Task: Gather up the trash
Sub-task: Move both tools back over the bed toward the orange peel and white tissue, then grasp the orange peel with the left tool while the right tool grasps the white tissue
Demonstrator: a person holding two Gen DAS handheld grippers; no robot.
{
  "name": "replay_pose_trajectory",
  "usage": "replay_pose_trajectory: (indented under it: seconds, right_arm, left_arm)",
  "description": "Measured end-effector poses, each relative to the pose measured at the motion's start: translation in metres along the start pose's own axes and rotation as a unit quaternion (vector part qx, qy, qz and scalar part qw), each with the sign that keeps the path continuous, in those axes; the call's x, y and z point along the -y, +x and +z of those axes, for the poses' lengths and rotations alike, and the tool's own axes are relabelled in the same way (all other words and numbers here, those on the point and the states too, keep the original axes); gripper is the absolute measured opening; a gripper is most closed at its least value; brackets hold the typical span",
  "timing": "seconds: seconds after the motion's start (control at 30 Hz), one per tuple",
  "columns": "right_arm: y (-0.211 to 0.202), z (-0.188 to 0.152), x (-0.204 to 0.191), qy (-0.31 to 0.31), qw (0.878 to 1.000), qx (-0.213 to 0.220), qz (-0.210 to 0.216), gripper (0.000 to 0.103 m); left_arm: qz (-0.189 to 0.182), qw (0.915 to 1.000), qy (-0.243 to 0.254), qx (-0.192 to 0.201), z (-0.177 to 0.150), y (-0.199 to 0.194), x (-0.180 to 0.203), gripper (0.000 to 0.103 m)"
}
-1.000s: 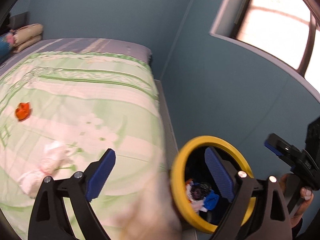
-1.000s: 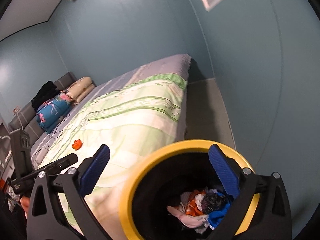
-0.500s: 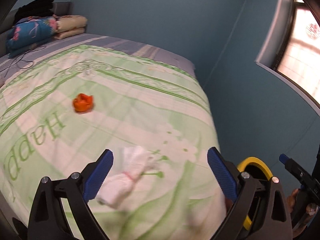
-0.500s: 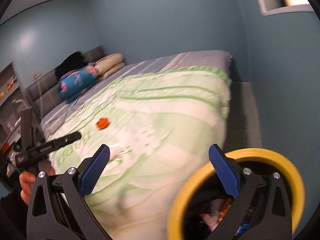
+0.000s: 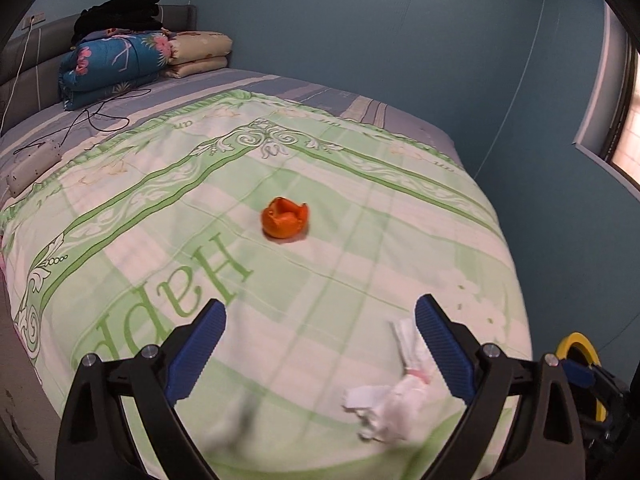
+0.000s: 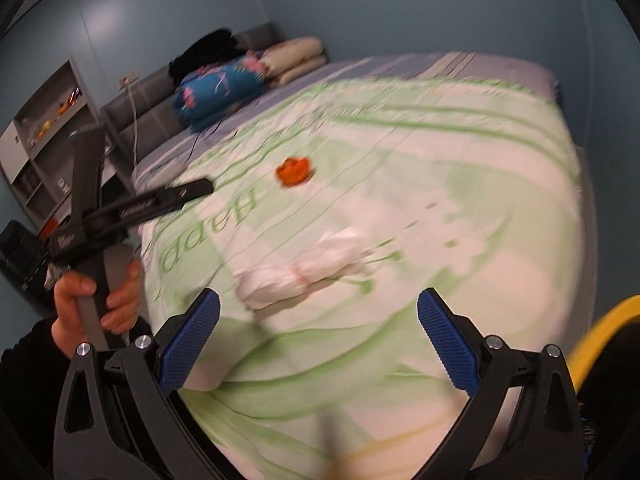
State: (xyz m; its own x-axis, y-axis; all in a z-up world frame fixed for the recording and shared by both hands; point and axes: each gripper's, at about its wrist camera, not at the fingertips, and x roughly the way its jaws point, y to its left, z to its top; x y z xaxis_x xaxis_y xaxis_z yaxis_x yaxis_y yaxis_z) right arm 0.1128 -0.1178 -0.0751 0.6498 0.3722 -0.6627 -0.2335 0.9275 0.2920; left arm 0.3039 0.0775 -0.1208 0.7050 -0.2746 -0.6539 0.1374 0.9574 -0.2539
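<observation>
Trash, orange peel and tissue, litters green bedspread; both claws spread, teal walls.

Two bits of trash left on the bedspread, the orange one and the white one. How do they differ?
The orange piece is a compact, cup-like crumple; the white wad is longer and stretched out, pinched near the middle by a pinkish band. The orange piece sits farther up the bedspread beside the green lettering; the white wad lies near the foot edge, closer to both open grippers. Both lie loose on the bedspread, ungripped.
</observation>
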Motion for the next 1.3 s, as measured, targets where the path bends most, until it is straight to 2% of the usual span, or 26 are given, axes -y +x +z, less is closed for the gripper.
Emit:
replay_pose_trajectory:
  seconds: [0.27,0.4,0.67,1.03,1.1,1.23,1.3]
  right_arm:
    - [0.063,-0.003,-0.029,-0.010,0.998,-0.056,0.009,0.095]
    - [0.081,-0.003,-0.039,-0.030,0.997,-0.066,0.000,0.095]
    - [0.105,-0.005,-0.062,-0.100,0.992,-0.058,-0.051,0.095]
    - [0.138,-0.008,-0.070,-0.145,0.982,-0.088,-0.082,0.094]
    - [0.144,-0.007,-0.065,-0.134,0.983,-0.098,-0.081,0.094]
    - [0.150,-0.006,-0.055,-0.107,0.985,-0.112,-0.073,0.094]
    - [0.150,-0.007,-0.053,-0.099,0.986,-0.115,-0.071,0.090]
  left_arm:
    - [0.013,0.9995,0.015,-0.025,0.020,0.051,-0.025,0.092]
    - [0.020,0.9988,0.023,-0.038,0.038,0.085,-0.030,0.092]
    - [0.029,0.9971,0.034,-0.061,0.071,0.153,-0.030,0.092]
    - [0.024,0.9949,0.032,-0.093,0.074,0.207,-0.033,0.092]
    - [0.024,0.9946,0.036,-0.095,0.073,0.210,-0.032,0.088]
    - [0.016,0.9937,0.040,-0.103,0.070,0.216,-0.029,0.073]
    - [0.022,0.9934,0.044,-0.104,0.069,0.218,-0.028,0.069]
